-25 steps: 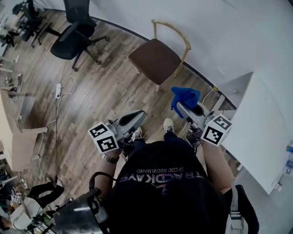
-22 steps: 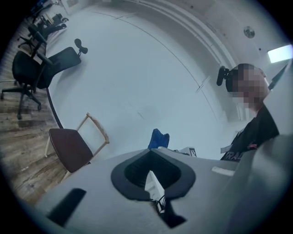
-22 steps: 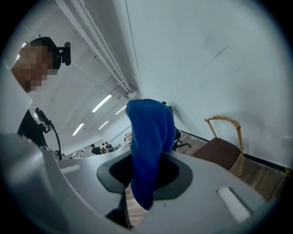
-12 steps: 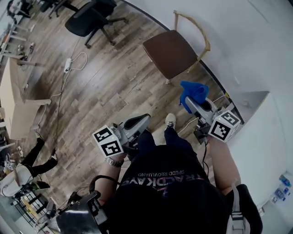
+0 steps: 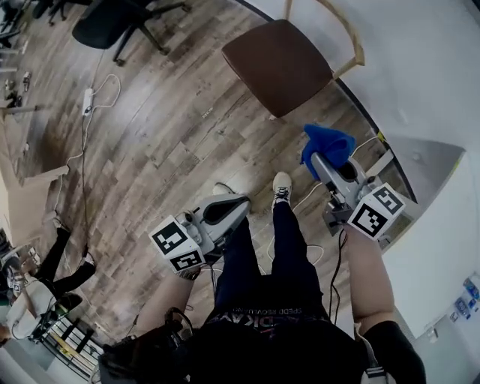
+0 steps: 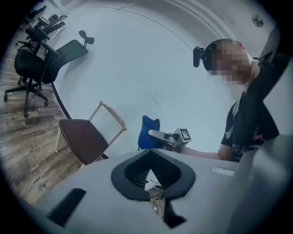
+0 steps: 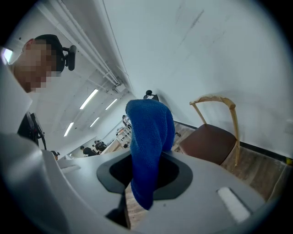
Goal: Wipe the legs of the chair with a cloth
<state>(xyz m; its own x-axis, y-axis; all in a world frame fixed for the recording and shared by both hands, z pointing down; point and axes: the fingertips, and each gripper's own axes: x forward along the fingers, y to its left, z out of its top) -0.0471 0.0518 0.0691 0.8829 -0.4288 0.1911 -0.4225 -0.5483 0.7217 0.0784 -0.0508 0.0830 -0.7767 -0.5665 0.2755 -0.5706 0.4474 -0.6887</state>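
A chair with a brown seat (image 5: 276, 64) and pale wooden legs and back stands on the wood floor by the white wall; it also shows in the left gripper view (image 6: 84, 138) and the right gripper view (image 7: 208, 144). My right gripper (image 5: 328, 159) is shut on a blue cloth (image 5: 327, 144), held in the air short of the chair's near right corner. The cloth (image 7: 149, 151) hangs up and over between the jaws. My left gripper (image 5: 234, 204) is shut with nothing in it, low and left of the person's leg, well apart from the chair.
A black office chair (image 5: 112, 19) stands at the far left. A white power strip (image 5: 87, 97) with its cable lies on the floor. A white desk (image 5: 439, 247) is at the right. The person's shoe (image 5: 282, 186) and loose cables lie between the grippers.
The person has stepped toward the chair, which now sits nearer and larger. Both grippers came along, the right one still shut on the cloth.
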